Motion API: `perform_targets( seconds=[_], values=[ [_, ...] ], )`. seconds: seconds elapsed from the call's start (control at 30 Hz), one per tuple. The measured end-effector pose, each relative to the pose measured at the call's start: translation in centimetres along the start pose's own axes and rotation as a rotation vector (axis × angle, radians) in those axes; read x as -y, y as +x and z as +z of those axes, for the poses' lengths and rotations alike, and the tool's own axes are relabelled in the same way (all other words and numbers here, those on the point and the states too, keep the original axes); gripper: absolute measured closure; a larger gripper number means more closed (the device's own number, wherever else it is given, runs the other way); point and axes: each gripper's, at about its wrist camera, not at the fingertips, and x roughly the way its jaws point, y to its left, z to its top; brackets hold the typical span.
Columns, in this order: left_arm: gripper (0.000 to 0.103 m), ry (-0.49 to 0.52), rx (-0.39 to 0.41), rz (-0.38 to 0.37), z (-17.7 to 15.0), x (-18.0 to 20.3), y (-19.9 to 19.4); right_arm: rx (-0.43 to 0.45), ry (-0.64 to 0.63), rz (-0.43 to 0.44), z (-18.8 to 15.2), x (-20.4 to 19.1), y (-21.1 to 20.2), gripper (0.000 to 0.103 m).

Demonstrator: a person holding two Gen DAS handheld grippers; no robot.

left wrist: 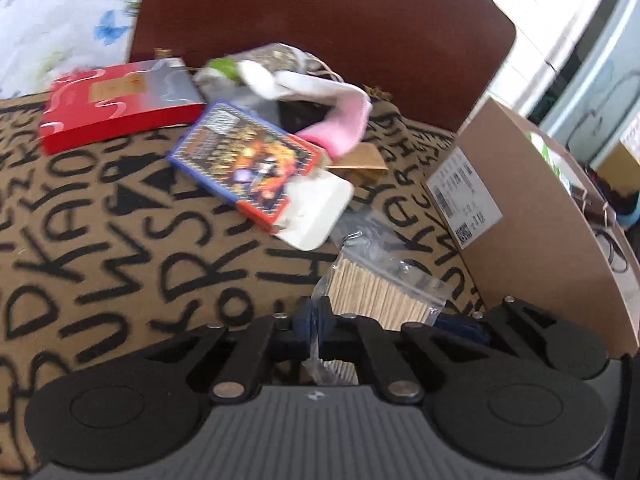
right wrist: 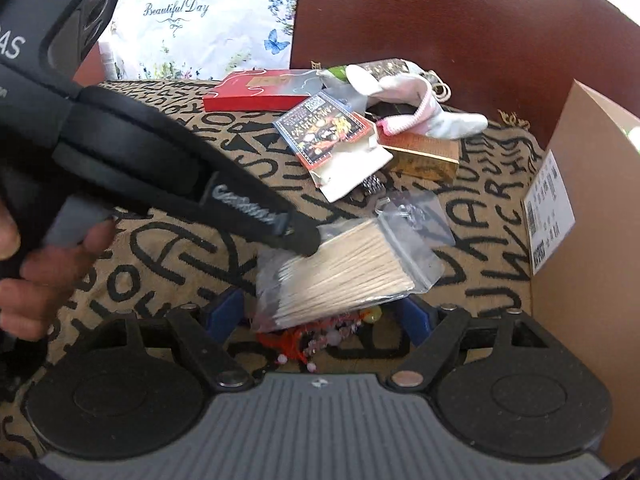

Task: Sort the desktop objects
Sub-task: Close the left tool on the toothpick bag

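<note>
A clear plastic bag of thin wooden sticks (left wrist: pixel 380 292) (right wrist: pixel 352 272) sits low and centre in both views, tilted up off the lettered cloth. My left gripper (left wrist: pixel 316 320) is shut on the bag's left edge; in the right wrist view its black fingers (right wrist: pixel 306 240) pinch the bag's upper left corner. My right gripper (right wrist: pixel 320 314) stands open, its blue fingers on either side of the bag's near end without touching it. A red and pink beaded trinket (right wrist: pixel 316 336) lies under the bag between those fingers.
Farther back lie a red box (left wrist: pixel 120 104), a blue and red card box (left wrist: pixel 252 160) with its flap open, a white and pink sock (left wrist: pixel 332 104) and a small tan box (right wrist: pixel 424 156). An open cardboard box (right wrist: pixel 592 200) stands at the right. A brown chair back (left wrist: pixel 320 20) rises behind.
</note>
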Motion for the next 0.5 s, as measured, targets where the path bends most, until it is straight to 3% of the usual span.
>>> perform_targets(
  seconds=[0.23, 0.37, 0.5],
  values=[
    [0.103, -0.067, 0.046, 0.105, -2.1, -1.5, -4.5, 0.011, -0.053, 0.078, 0.2, -2.1, -0.5, 0.022],
    [0.103, -0.105, 0.048, 0.106, -3.5, -2.0, -6.1, 0.01, -0.078, 0.106, 0.1, -3.2, -1.1, 0.022],
    [0.089, -0.115, 0.04, 0.124, -3.6, -2.0, -5.6, 0.005, -0.085, 0.112, -0.1, -3.9, -1.3, 0.022]
  ],
)
